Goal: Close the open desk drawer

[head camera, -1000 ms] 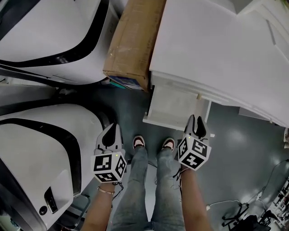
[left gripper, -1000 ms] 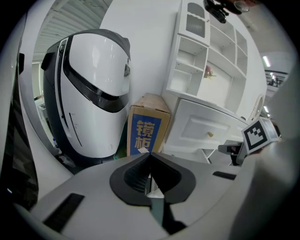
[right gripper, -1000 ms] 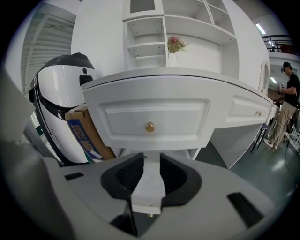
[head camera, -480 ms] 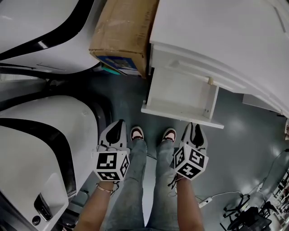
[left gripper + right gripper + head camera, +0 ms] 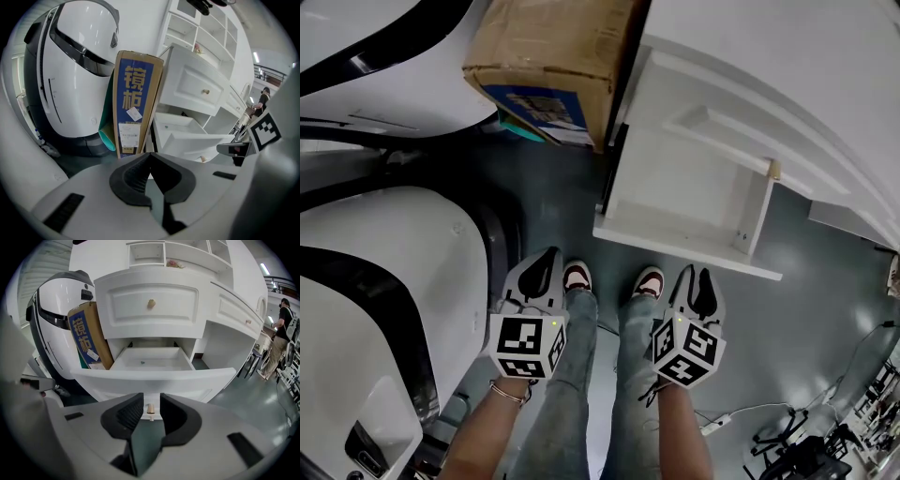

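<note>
One box (image 5: 136, 93) reads 镜柜 | left hand-held gripper (image 5: 150, 154) clenched, empty | right hand-held gripper (image 5: 151, 397) released, facing knob (image 5: 150, 408)

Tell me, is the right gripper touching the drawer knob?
Apart. The right gripper view shows the drawer knob between the right gripper's open jaws, clear space either side.

looks like a big open lab or showroom hall, shiny grey floor (image 5: 825, 281), huge white-and-black pods (image 5: 384, 281), white desk (image 5: 150, 305) with shelves beside a cardboard box (image 5: 553, 56), loose cables (image 5: 750, 408), person (image 5: 282, 329) standing at the back
</note>
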